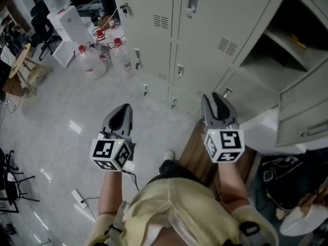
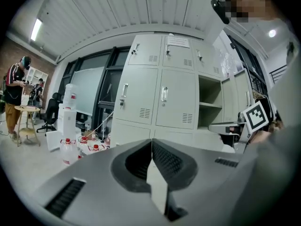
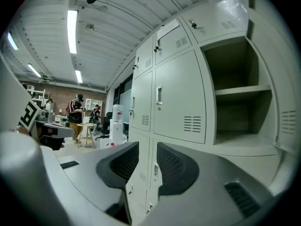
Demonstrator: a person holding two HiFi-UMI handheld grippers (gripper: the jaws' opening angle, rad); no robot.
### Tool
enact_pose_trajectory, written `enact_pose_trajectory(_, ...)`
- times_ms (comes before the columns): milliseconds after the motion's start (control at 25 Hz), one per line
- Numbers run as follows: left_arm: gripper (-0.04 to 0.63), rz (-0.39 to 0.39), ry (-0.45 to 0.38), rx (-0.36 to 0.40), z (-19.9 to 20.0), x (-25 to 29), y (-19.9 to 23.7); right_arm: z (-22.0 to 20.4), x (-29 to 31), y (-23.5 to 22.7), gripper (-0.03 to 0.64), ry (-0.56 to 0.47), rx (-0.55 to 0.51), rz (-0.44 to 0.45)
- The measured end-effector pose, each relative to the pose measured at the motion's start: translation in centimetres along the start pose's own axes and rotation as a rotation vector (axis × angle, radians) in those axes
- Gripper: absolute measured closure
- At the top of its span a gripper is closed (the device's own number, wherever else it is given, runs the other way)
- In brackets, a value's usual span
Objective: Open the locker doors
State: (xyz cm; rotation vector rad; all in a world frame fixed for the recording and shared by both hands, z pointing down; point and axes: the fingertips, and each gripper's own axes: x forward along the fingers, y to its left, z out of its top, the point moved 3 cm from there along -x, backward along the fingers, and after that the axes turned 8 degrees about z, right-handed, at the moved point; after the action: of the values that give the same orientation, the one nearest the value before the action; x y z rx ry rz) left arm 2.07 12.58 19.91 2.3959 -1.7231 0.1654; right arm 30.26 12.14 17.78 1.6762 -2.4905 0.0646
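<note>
Grey metal lockers (image 1: pixel 154 14), one compartment (image 1: pixel 289 42) open, face two handheld tools: left gripper (image 1: pixel 123 110) fingers pressed together, right gripper (image 1: pixel 216 99) fingers spread.

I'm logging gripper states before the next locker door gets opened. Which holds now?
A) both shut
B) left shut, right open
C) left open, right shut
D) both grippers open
B: the left gripper has its fingers pressed together with nothing between them, while the right gripper shows a clear gap, with only the lockers seen beyond it.
</note>
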Motion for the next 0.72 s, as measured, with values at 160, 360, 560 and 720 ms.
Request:
enact_pose_trajectory(160, 0.592, -0.004, 0.014, -0.010, -2.6, 4.7, 2.3, -2.5, 4.7, -0.7, 0.502, 0.001, 0.045, 0.032)
enact_pose_trajectory(360, 0.592, -0.003, 0.005, -0.024, -2.7, 8.5, 3.8, -3.9, 7.9, -0.7, 0.502, 0.029, 0.020, 0.078)
enact_pose_trajectory(560, 0.592, -0.010, 0.026, -0.017, -3.9, 11.3, 4.0, -6.2, 10.1, -1.0, 0.502, 0.063, 0.069, 0.089)
enact_pose_trajectory(720, 0.592, 0.003, 0.061, 0.008, -4.4, 12.5, 4.7, -7.3, 11.6, -1.3, 0.502, 0.078, 0.099, 0.090)
